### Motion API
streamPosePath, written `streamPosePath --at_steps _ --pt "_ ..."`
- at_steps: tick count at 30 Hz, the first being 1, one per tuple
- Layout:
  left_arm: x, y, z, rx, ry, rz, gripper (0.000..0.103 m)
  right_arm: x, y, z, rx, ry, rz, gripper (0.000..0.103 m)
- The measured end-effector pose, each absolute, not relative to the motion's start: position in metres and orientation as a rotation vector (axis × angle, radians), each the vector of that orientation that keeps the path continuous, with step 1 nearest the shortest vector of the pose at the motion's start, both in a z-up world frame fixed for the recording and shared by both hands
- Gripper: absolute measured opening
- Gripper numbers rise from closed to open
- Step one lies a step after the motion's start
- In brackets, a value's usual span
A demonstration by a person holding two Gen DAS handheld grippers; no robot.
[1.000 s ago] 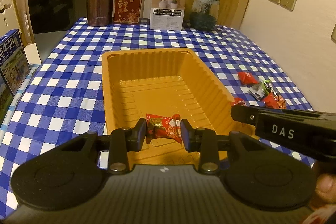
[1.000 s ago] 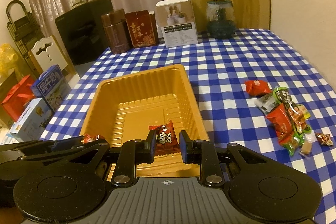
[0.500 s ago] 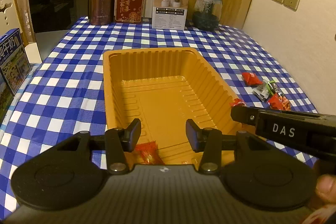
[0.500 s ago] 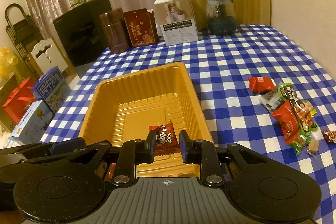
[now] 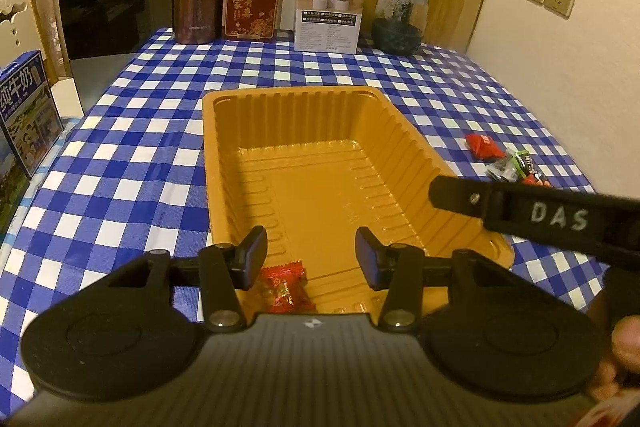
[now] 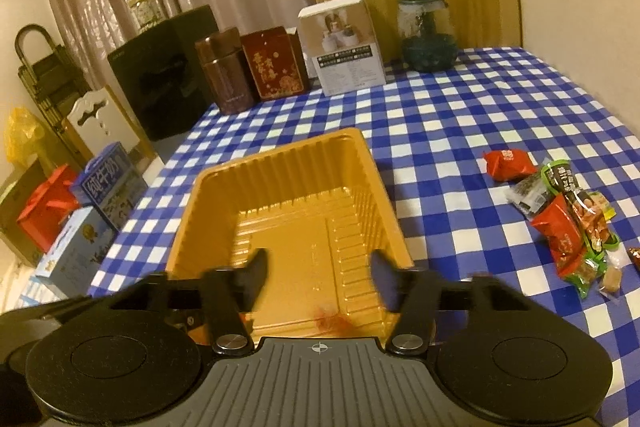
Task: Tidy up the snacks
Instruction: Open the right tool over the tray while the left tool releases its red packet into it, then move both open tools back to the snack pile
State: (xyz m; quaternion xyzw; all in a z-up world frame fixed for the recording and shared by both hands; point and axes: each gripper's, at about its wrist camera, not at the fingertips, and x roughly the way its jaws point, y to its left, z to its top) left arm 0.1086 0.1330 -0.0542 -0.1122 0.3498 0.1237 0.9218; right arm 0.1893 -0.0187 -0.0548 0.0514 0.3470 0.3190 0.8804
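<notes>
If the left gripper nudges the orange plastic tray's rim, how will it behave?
The orange plastic tray looks thin and ribbed, so probably light and flexible. Holding little, it would likely slide on the checked tablecloth rather than tip, given its wide, flat base.

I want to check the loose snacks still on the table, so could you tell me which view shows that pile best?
The right wrist view: the snack pile lies fully visible on the checked cloth. In the left wrist view, the right gripper hides most of it.

Tray (image 5: 304, 115): orange plastic, ribbed walls, upright on the checked worktop (image 5: 132, 163). Red wrapped candy (image 5: 286, 287) lying flat at its near end; a second red candy (image 6: 334, 321) there, blurred. Loose snack packets (image 6: 568, 223), red and green, heaped well right of the tray.
</notes>
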Motion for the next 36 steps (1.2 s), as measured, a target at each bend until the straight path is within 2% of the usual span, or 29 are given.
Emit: streamPosePath --at_steps 18,36 --pt "0.104 0.119 -0.043 -0.218 0.698 0.232 0.048 0.175 -0.064 -0.046 0.133 0.697 0.539 0.059" --pt "0.113 0.048 -0.028 -0.184 0.685 0.084 0.050 0.162 -0.151 -0.042 0.199 0.680 0.363 0.059"
